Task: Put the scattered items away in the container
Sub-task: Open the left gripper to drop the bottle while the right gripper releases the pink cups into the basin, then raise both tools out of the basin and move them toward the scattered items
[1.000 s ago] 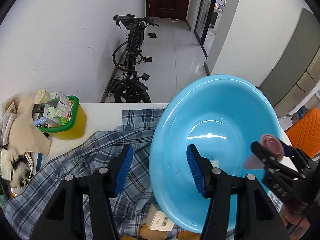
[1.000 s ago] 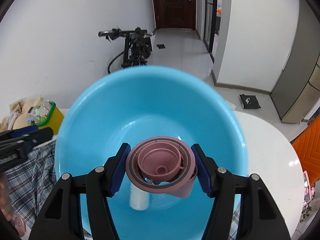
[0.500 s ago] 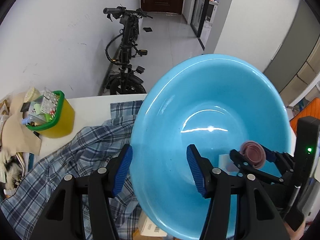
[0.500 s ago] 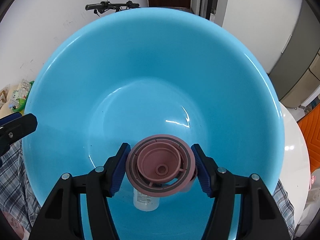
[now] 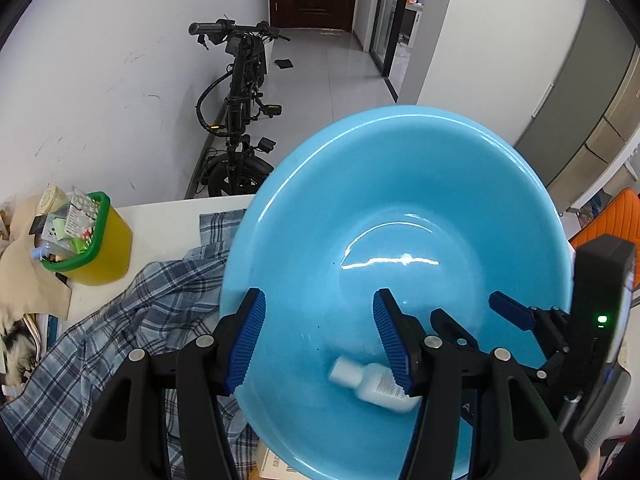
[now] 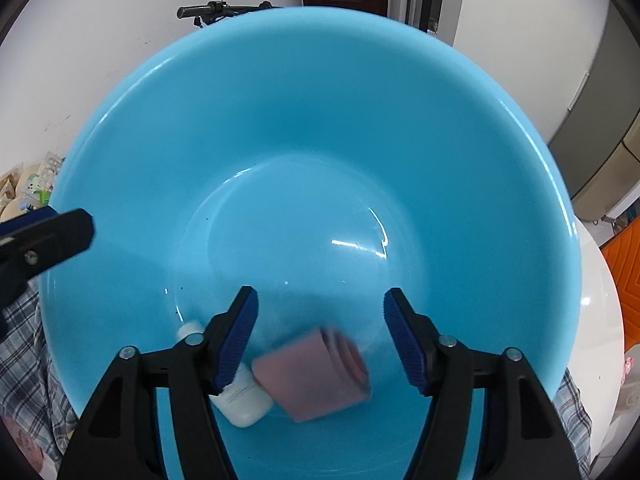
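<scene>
A big blue basin [image 6: 320,120] fills the right wrist view. Over its floor my right gripper [image 6: 320,304] is opening its jaws, and neither pad touches anything. A pink cup [image 6: 320,372] lies blurred on its side just below the fingers, free of them. Beside it a white bottle [image 6: 244,400] lies partly under the left finger. In the left wrist view my left gripper [image 5: 320,340] stands open with the basin [image 5: 400,200] rim's near left edge between its fingers, gripping nothing. The bottle [image 5: 372,384] and right gripper [image 5: 480,316] show there; the cup is hidden.
A plaid shirt [image 5: 140,320] lies crumpled on the white table [image 5: 160,220] left of the basin. A yellow bin with a green rim [image 5: 100,248] holds packets at far left. A paper box [image 5: 276,464] pokes from under the basin. A bicycle [image 5: 240,120] stands behind.
My right gripper sank into the basin and let go of the pink cup, which dropped to the basin's floor next to the bottle. My left gripper came down closer to the basin's rim.
</scene>
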`<act>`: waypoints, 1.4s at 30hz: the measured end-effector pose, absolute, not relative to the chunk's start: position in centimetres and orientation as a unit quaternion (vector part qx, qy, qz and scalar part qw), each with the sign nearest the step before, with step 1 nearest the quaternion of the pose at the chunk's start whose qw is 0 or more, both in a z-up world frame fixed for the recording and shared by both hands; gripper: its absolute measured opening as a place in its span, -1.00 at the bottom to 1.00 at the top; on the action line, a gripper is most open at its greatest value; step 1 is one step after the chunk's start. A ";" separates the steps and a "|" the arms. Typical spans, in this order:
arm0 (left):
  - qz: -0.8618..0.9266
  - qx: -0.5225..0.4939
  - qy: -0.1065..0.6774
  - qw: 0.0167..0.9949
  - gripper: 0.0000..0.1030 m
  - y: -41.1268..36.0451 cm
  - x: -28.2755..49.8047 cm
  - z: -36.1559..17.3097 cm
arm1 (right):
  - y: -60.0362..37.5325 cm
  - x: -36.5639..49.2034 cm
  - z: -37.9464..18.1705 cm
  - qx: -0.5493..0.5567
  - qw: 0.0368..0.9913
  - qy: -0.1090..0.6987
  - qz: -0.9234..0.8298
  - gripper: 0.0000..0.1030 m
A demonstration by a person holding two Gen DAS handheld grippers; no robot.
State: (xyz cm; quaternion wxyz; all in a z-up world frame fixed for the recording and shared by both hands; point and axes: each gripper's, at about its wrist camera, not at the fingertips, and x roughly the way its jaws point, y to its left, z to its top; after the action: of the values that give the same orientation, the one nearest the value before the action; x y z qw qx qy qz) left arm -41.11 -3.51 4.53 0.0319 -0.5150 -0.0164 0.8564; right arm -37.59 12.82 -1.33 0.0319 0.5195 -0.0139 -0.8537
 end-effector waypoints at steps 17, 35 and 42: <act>0.878 -0.475 -0.008 0.051 0.15 -2.8 -38.6 6.9 | 13.7 -34.7 3.0 0.420 0.025 0.018 -0.907 0.86; 0.962 -0.265 0.009 0.073 0.69 -3.4 -28.0 10.7 | 16.1 -24.4 7.8 0.222 0.023 0.016 -0.975 0.99; 0.962 -0.262 -0.006 0.081 0.69 -2.4 -24.3 10.5 | 15.3 -21.8 8.1 0.219 0.015 0.027 -0.975 0.99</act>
State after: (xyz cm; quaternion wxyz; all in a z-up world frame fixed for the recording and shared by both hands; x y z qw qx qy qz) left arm -24.32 -2.36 10.49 0.0811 -0.2621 -0.0056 0.9616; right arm -21.80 15.27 8.12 0.0152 0.2191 0.0275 -0.9752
